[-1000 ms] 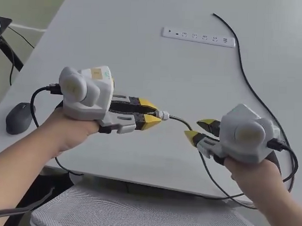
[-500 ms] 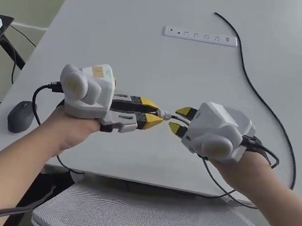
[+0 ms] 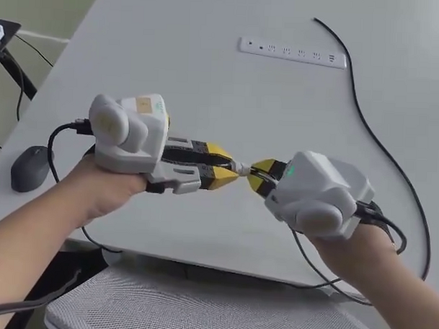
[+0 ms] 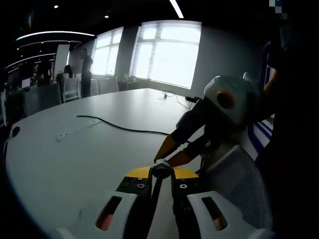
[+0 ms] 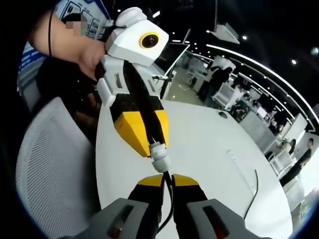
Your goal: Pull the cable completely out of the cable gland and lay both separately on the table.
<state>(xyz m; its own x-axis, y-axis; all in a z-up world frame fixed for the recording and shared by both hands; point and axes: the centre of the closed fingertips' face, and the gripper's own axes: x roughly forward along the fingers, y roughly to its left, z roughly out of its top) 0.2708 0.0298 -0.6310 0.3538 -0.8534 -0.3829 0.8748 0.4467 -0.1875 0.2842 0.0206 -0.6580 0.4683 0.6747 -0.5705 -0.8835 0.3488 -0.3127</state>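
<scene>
Looking down through the head view, I have both pieces up in the air over the near edge of the desk (image 3: 208,77), not resting on it. My left gripper (image 3: 226,167) is clamped on the cable gland (image 3: 239,167), whose pale body sticks out just past the yellow tips and points toward my other hand. My right gripper (image 3: 261,174) faces it nose to nose, tips just beside the gland's mouth. In the right gripper view the black cable (image 5: 171,185) comes out of the gland and runs straight down between that gripper's jaws, which look closed on it with no gap that I can make out.

What the pull turns on is the line. The gland's long axis, the short bare stretch of cable and both grippers lie on one line, running across me from left to right. The right gripper is the one on the cable, so I judge that it should draw away along that line while the left holds the gland fixed. Pulling off that line could jam the cable in the gland's mouth.

The cable is not yet out, and neither part lies on the desk.
</scene>
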